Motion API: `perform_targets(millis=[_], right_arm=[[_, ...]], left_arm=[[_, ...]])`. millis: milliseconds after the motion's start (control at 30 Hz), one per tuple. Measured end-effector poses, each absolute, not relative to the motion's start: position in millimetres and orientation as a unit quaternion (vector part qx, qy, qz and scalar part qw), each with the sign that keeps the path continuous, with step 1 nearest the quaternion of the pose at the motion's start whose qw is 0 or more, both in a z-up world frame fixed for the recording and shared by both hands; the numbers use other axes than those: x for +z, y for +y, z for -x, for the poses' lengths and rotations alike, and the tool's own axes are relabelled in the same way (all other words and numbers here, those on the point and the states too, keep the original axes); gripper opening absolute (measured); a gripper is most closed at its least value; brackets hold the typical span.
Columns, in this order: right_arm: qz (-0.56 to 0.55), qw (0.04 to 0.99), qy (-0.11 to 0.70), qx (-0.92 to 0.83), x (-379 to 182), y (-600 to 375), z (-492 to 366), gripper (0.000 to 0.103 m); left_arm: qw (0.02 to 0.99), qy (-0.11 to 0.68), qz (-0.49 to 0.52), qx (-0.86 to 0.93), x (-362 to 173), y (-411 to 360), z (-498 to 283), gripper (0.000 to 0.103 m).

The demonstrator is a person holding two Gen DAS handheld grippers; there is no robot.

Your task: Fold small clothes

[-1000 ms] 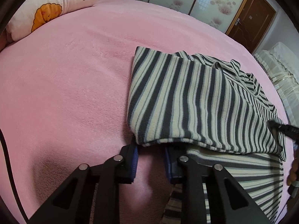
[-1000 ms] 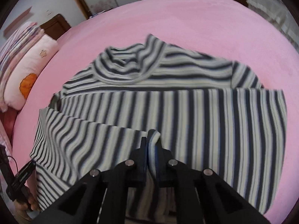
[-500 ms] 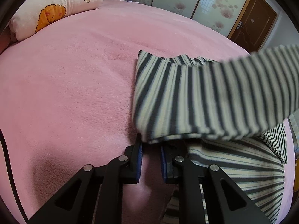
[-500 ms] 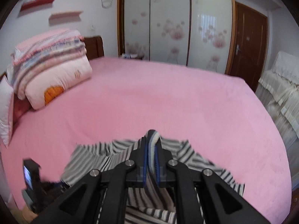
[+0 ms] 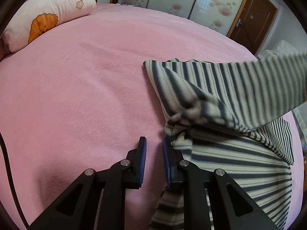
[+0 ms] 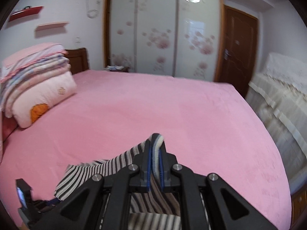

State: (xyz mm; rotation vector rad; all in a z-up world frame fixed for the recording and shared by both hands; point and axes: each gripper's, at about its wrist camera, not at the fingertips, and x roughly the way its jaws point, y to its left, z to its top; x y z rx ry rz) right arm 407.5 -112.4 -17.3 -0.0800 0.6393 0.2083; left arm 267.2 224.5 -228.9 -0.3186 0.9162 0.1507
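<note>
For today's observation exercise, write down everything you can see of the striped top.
The striped top is a soft, fleecy-looking knit in dark grey and cream stripes. It lies partly folded on the pink bed. One part is lifted off the bed and stretched up to the right, with the cloth bunched where it rises. The right gripper is clamped on a thick edge of it. The left gripper is open at its near edge, one finger against the cloth.
</note>
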Motion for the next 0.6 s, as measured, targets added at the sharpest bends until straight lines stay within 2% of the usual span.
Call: perform_targets(millis=[300,367,500,600], right_arm=[[-0.027,0.909,0.416,0.027,-115,-194,-437,0.007],[-0.042,0.899,0.436,0.018,-134,-208,-440,0.007],[-0.06,0.883,0.465,0.008,-163,-219,-449,0.007],[-0.069,0.876,0.477,0.006,-175,-222,-452,0.008]], left_arm=[[0.877,0.451,0.151,0.071,-222,229,-278,0.016],[0.879,0.451,0.146,0.058,-214,222,-281,0.02],[0.88,0.451,0.145,0.039,-202,220,-285,0.036],[0.877,0.453,0.155,0.03,-192,224,-286,0.042]])
